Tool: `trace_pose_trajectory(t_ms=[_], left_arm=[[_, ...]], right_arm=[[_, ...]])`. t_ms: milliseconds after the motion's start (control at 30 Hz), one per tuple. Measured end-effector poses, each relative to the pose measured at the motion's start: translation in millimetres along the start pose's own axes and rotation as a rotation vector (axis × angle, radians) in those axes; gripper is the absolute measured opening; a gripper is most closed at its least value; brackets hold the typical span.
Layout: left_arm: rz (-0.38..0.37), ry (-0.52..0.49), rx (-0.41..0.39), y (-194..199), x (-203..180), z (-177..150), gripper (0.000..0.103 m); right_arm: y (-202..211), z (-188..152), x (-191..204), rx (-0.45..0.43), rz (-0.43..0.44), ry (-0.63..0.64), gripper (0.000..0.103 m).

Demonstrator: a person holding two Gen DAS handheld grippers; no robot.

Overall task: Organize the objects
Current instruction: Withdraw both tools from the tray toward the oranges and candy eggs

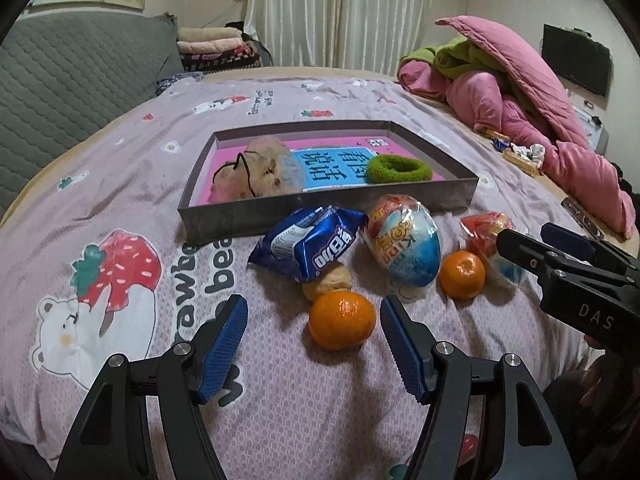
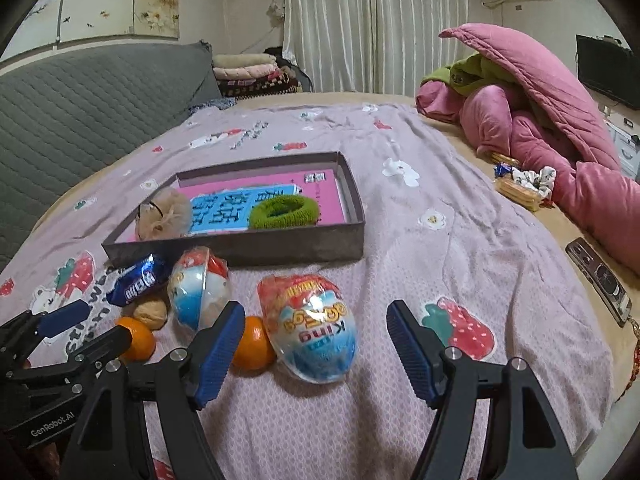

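A grey shallow box (image 1: 224,220) (image 2: 240,250) on the bed holds a pink book, a beige hair net bundle (image 1: 260,168) and a green hair ring (image 1: 400,168) (image 2: 284,210). In front of it lie a blue snack packet (image 1: 308,244) (image 2: 138,282), a walnut (image 1: 326,280), two oranges (image 1: 342,320) (image 1: 462,274) and two toy eggs (image 1: 404,240) (image 2: 310,330). My left gripper (image 1: 314,320) is open around the near orange. My right gripper (image 2: 316,322) is open around the nearer toy egg; it also shows in the left wrist view (image 1: 524,238).
The bed has a pink strawberry-print sheet (image 1: 120,184). A pink and green quilt pile (image 2: 540,120) lies at the right, with biscuits and a scrunchie (image 2: 524,186) beside it. A phone (image 2: 600,280) lies near the right edge. A grey headboard (image 2: 80,100) stands at left.
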State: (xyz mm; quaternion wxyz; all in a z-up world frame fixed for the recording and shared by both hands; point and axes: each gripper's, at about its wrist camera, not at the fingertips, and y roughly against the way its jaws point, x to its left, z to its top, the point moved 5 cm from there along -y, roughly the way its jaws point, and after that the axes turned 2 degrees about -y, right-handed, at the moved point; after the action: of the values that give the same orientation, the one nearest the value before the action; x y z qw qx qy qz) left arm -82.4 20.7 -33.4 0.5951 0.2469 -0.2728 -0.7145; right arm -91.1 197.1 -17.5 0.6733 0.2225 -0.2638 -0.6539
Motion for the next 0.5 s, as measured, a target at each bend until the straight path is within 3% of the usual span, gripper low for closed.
trace_pose_trajectory(t_ms=[500], left_arm=[[-0.023, 0.005, 0.036, -12.4, -2.7, -3.1, 0.07]], right_arm=[[-21.6, -7.9, -7.9, 0.099, -0.035, 0.011, 0.073]])
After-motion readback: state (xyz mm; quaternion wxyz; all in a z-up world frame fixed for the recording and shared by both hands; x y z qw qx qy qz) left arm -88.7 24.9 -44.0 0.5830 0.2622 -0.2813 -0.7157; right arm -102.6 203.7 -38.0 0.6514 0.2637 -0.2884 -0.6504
